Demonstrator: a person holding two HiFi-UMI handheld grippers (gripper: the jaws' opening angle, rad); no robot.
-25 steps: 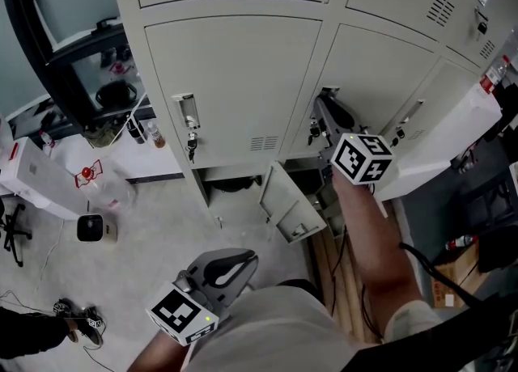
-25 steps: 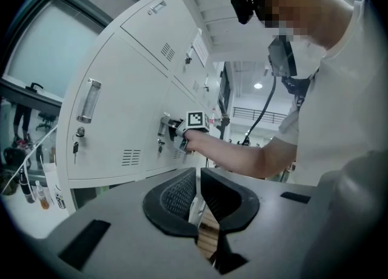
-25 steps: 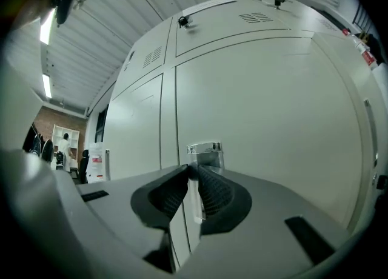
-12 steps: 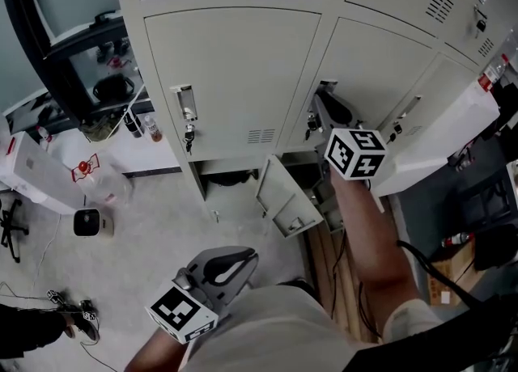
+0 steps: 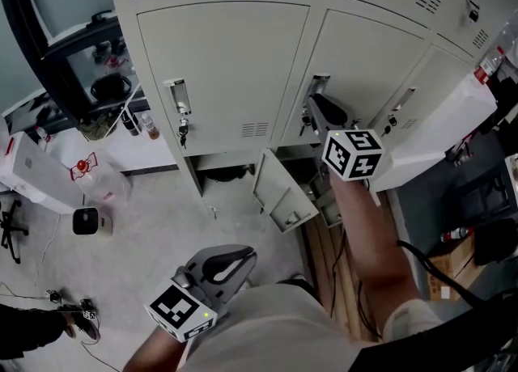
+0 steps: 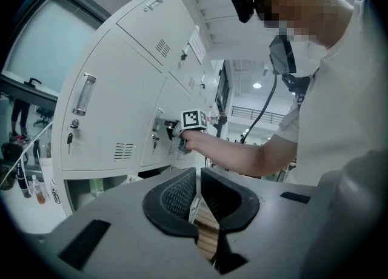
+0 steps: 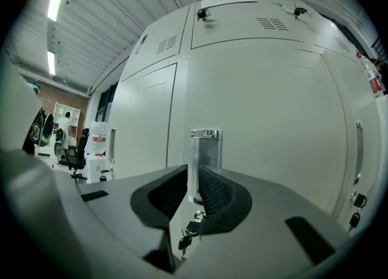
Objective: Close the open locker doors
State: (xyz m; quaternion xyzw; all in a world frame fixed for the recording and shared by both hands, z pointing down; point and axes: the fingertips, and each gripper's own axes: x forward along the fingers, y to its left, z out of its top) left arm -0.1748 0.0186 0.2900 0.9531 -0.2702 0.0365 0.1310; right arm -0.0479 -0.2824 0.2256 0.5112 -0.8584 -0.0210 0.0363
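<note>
Grey-white locker bank filled the bkgd, w/ concrete floor below. R gripper was found clamped on the metal handle of the mid-column door. Pads were pressed on both sides of the plate, and keys hung just under it.

Vs. 1 s ago: same hold was kept, the marker cube was seen rolled slightly, and the dark gap at the door's latch edge was judged a bit narrower. In the right gripper view the door was seen approx. flush w/ its neighbours, so it was taken as shut or nearly so; latching not confirmed.

L gripper was held low by the torso, jaws all but together, nothing btwn them.

Left open: small lower door, swung out beneath, and prob. a larger white door at far right. Task was judged part done. Handle release and those two doors were left to do.
</note>
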